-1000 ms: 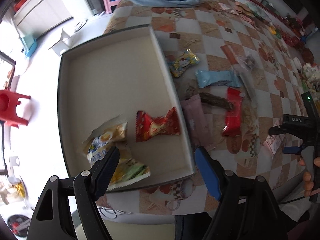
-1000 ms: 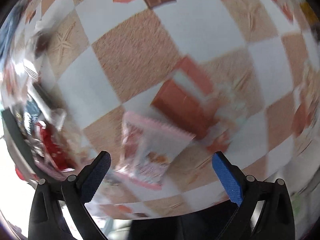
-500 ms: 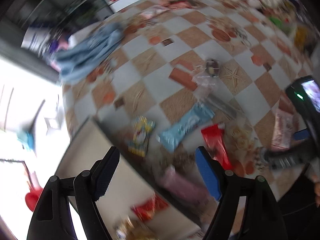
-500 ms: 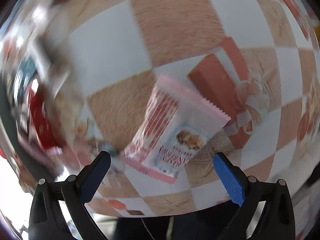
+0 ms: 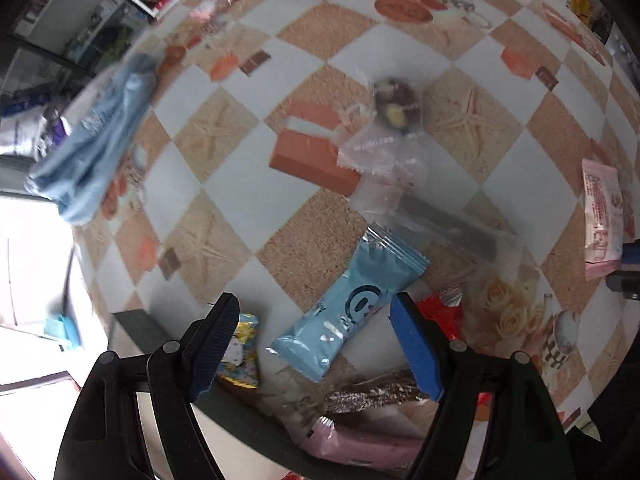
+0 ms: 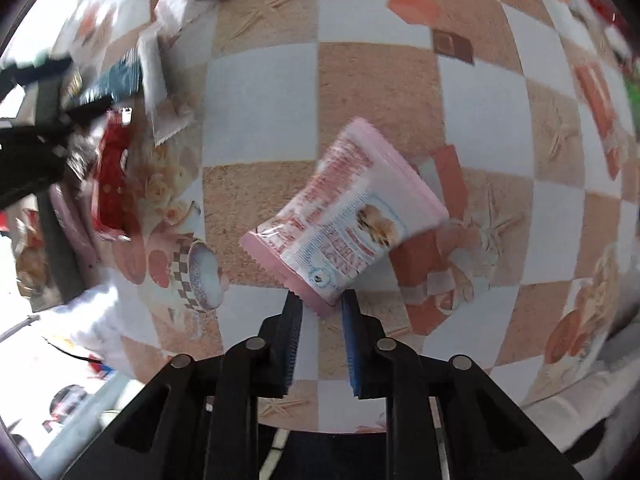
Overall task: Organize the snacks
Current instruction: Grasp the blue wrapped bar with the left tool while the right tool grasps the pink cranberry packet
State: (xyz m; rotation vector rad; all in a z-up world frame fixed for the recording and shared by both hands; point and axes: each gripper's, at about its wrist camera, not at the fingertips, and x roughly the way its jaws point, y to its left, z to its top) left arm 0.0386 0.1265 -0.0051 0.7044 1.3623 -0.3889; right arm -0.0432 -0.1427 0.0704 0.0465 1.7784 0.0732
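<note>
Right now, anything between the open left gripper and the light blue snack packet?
Nothing visible. The light blue snack packet lies flat on the tablecloth, uncovered, between the left gripper fingers. A red packet lies just beside its right edge.

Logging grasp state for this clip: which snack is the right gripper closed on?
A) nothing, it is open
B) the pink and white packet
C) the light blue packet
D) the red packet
B: the right gripper has its fingers pinched on the sealed edge of the pink and white packet, while the light blue packet lies under the open left gripper.
</note>
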